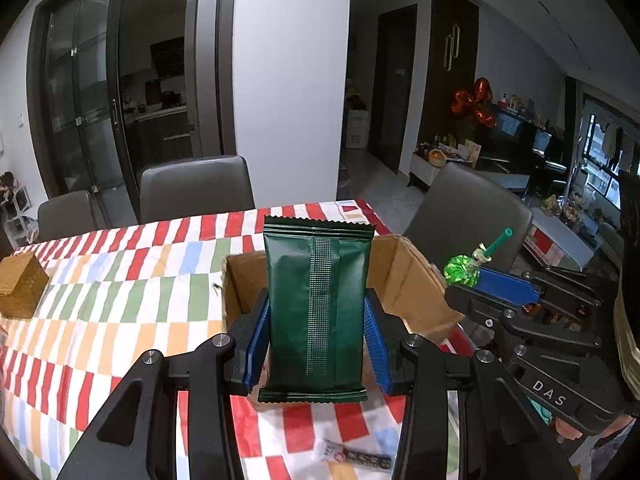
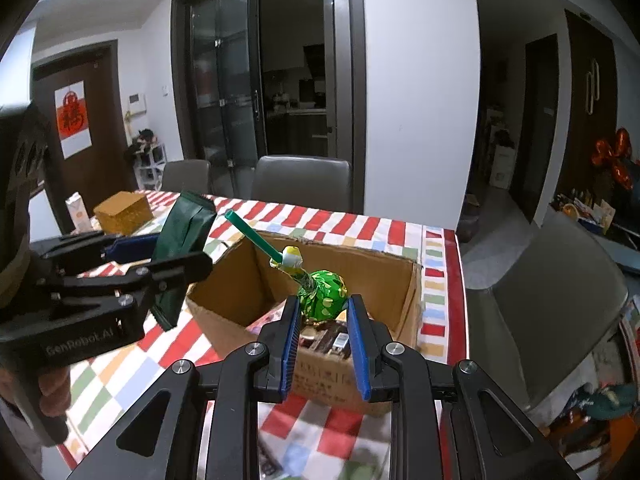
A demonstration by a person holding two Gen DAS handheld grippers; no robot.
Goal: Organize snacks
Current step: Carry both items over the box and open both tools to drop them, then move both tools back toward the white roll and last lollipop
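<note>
My left gripper [image 1: 317, 312] is shut on a dark green snack packet [image 1: 318, 304], held upright above the near edge of an open cardboard box [image 1: 404, 276]. The packet also shows in the right wrist view [image 2: 180, 256], left of the box [image 2: 384, 280]. My right gripper [image 2: 323, 310] is shut on a green-wrapped lollipop [image 2: 325, 292] with a teal stick, held over the box, which holds several wrapped snacks [image 2: 324, 338]. The lollipop also shows in the left wrist view [image 1: 462, 270], at the right.
The table has a red, white and pastel checked cloth [image 1: 120, 300]. A brown woven box [image 2: 122, 210] and a small carton [image 2: 77, 210] stand at its far left. A small wrapped snack [image 1: 352, 454] lies near the front edge. Grey chairs [image 1: 196, 188] ring the table.
</note>
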